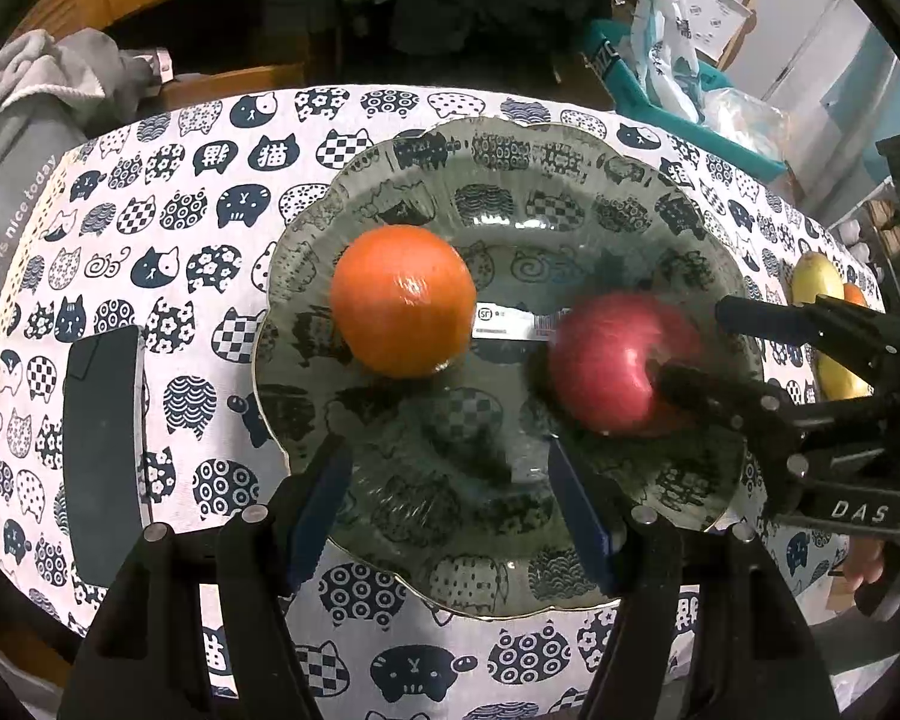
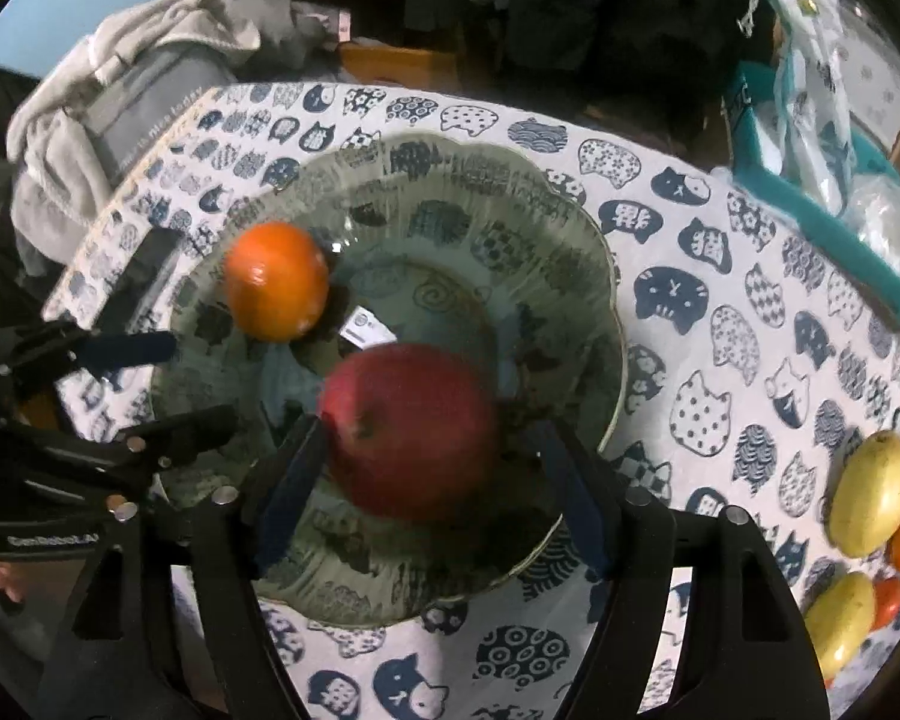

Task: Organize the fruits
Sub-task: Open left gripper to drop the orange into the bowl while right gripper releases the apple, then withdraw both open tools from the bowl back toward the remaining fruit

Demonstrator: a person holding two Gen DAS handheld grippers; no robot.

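Right gripper (image 2: 426, 480) jaws spread around red apple (image 2: 411, 432), perhaps touching, left gripper (image 1: 450, 516) jaws released, orange (image 1: 403, 300) on glass plate (image 1: 570, 168).

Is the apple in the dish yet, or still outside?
In: the apple sits inside the dish, between the right tongs, which are open.

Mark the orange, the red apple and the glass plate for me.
orange (image 1: 403, 300): left wrist view, middle of its peel.
red apple (image 2: 411, 438): right wrist view, middle of its top, between the right claw's fingers.
glass plate (image 1: 498, 126): left wrist view, far scalloped rim.
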